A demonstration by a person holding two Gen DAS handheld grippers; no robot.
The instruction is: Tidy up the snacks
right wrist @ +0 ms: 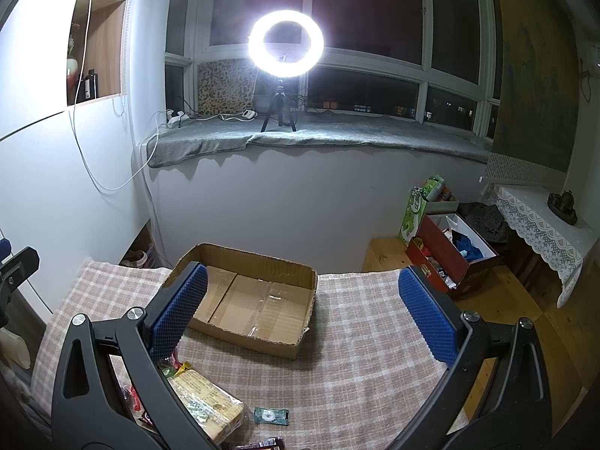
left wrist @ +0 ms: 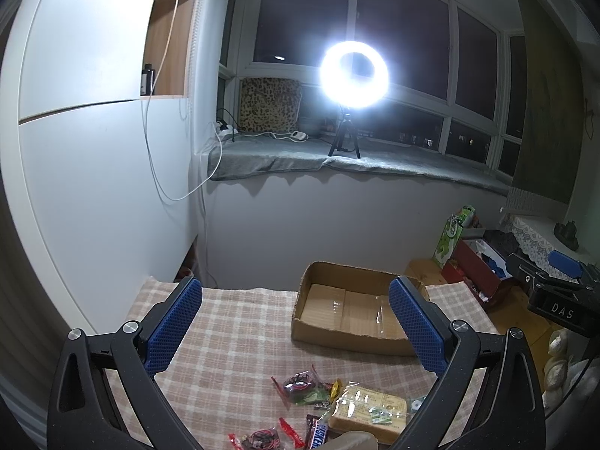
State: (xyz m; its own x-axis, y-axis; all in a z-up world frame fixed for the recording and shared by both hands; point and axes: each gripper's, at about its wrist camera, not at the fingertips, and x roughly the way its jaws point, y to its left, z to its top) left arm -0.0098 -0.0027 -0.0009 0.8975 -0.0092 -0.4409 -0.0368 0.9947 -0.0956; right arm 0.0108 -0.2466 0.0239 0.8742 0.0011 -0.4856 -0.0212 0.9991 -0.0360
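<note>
An open, empty cardboard box (left wrist: 350,309) (right wrist: 258,300) lies on the checked tablecloth (left wrist: 232,337) (right wrist: 356,345). Nearer to me lie snacks: a clear-wrapped cake slab (left wrist: 369,410) (right wrist: 204,401), red-edged candy packets (left wrist: 303,388), a Snickers bar (left wrist: 318,433) and a small green sachet (right wrist: 270,415). My left gripper (left wrist: 296,317) hovers open above the cloth, short of the box, holding nothing. My right gripper (right wrist: 303,303) is open too, empty, its left finger (right wrist: 180,311) in front of the box's near-left corner.
A bright ring light on a tripod (left wrist: 354,75) (right wrist: 285,43) stands on the grey windowsill. White cabinets (left wrist: 93,150) lie to the left. Right of the table, on the wooden floor, are a red box (right wrist: 448,258), a green bag (right wrist: 416,217) and a lace-covered stand (right wrist: 540,225).
</note>
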